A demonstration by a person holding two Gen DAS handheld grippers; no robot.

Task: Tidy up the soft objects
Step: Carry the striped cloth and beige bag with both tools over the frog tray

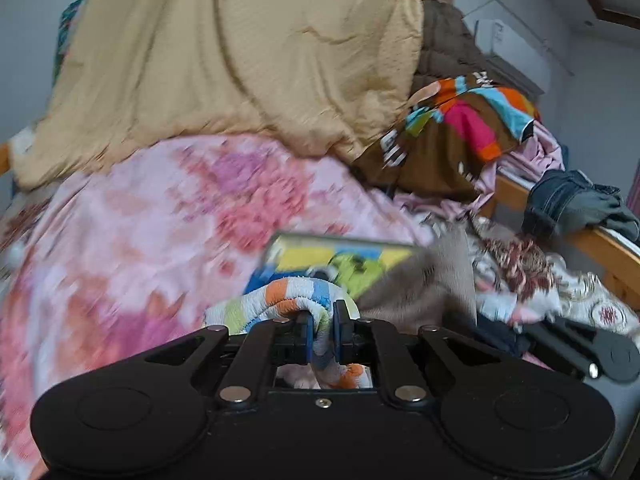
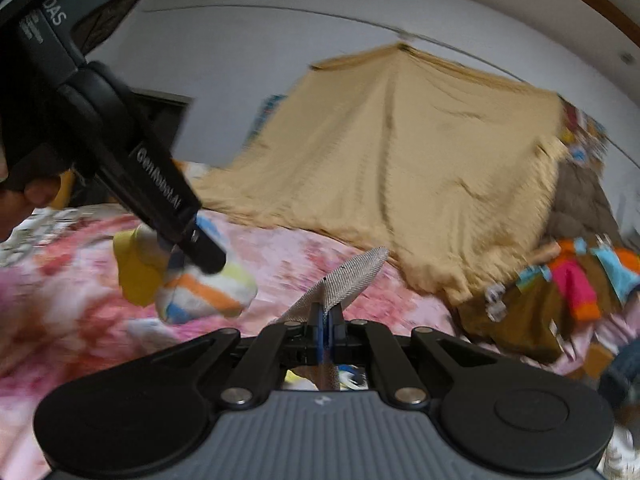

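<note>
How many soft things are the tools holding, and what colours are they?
Stripy, many-coloured cloth, in the left tool: 1
Grey cloth, in the right tool: 1
Total: 2

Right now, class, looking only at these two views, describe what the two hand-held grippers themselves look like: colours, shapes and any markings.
The left hand-held gripper has a matt black body with two round lobes, black linkage arms, silver pivot screws and blue pads. Seen from the right wrist view, its black handle carries white lettering. The right hand-held gripper has the same black linkages and blue pads, but a grey ribbed plate on its body. No cables or sleeves are visible.
</note>
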